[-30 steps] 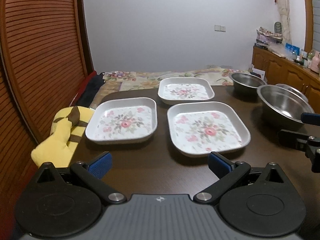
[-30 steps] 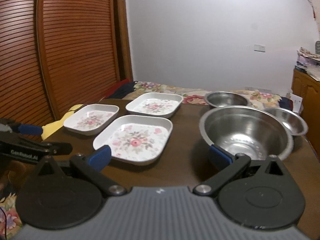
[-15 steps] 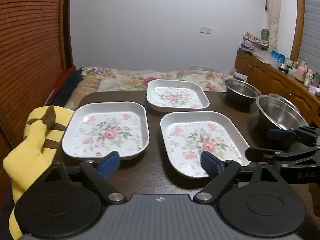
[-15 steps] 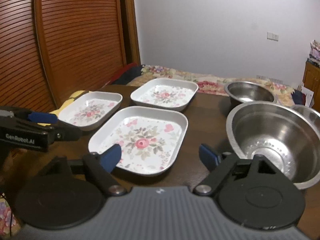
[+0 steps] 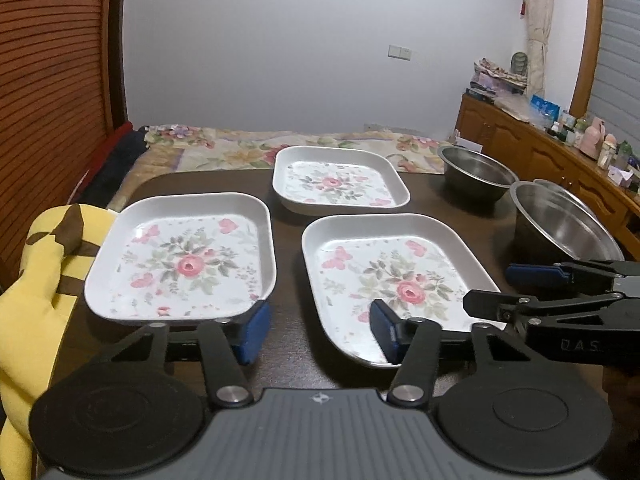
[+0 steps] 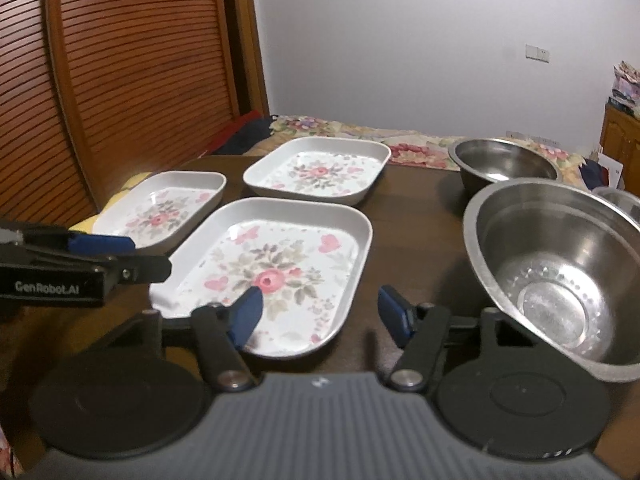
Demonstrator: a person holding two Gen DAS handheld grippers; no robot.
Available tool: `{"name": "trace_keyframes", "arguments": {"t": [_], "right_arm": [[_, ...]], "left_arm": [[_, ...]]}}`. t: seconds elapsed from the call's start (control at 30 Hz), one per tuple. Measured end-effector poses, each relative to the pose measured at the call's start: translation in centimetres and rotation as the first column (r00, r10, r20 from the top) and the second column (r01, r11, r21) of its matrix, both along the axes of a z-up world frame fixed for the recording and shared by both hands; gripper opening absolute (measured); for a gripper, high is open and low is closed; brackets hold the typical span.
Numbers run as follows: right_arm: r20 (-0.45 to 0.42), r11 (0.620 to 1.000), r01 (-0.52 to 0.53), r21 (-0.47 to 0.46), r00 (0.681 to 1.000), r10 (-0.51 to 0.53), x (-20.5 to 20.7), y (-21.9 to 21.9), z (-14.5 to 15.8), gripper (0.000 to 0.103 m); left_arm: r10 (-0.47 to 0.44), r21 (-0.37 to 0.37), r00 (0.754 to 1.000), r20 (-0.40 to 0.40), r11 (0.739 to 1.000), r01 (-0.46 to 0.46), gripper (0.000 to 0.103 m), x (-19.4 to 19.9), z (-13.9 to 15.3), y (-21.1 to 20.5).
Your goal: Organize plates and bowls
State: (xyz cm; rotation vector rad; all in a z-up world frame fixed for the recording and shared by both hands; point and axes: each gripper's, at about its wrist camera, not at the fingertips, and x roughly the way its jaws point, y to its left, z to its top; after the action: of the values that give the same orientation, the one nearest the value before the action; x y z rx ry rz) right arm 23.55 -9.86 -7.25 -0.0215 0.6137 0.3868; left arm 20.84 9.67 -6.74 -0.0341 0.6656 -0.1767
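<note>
Plates, three white floral ones, lie flat on a dark table, with three steel bowls to their right. Nearest, the left gripper hangs over the gap between the left plate and the near plate. Its jaws have just been closing and now stand about half apart; its left pad looks close to the left plate's near right corner, though contact cannot be judged from this angle. The right gripper hovers over the near plate's near right corner, its jaws also just closed to about half, the left finger above the plate, the right over bare table; nothing is pressed between them. Just right of it sits the big bowl. Left of the table edge lies a yellow plush. Farther back are the far plate and the far bowl, and a third bowl peeks from behind the big one. Beyond the table lies a floral bedspread.
</note>
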Motion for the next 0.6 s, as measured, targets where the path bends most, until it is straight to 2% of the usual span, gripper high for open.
{"name": "trace_keyframes", "arguments": {"t": [0.1,0.17,0.23,0.3,0.37,0.6], "right_arm": [[-0.004,1.000,0.011,0.007,1.000,-0.011,0.3,0.0,-0.2,0.058],[-0.010,1.000,0.015,0.008,1.000,-0.015,0.6,0.0,-0.4,0.057],[-0.020,1.000,0.017,0.013,1.000,-0.017,0.8,0.0,-0.5,0.052],[-0.030,1.000,0.022,0.019,0.999,-0.022,1.1,-0.1,-0.7,0.049],[-0.036,0.999,0.025,0.028,0.999,-0.024,1.3,-0.1,-0.8,0.047],[-0.046,0.999,0.034,0.030,0.998,-0.033,1.8,-0.2,-1.2,0.036]], "left_arm": [[-0.011,-0.010,1.000,0.004,1.000,0.012,0.047,0.3,-0.1,-0.1],[-0.017,-0.014,1.000,-0.003,1.000,0.017,0.037,0.5,-0.3,-0.3],[-0.019,-0.017,1.000,-0.009,1.000,0.019,0.031,0.8,-0.5,-0.4],[-0.021,-0.017,1.000,-0.016,1.000,0.021,0.030,1.0,-0.7,-0.6],[-0.022,-0.018,1.000,-0.019,1.000,0.022,0.023,1.1,-0.9,-0.6],[-0.014,-0.014,1.000,-0.019,1.000,0.013,0.020,1.6,-1.4,-0.7]]}}
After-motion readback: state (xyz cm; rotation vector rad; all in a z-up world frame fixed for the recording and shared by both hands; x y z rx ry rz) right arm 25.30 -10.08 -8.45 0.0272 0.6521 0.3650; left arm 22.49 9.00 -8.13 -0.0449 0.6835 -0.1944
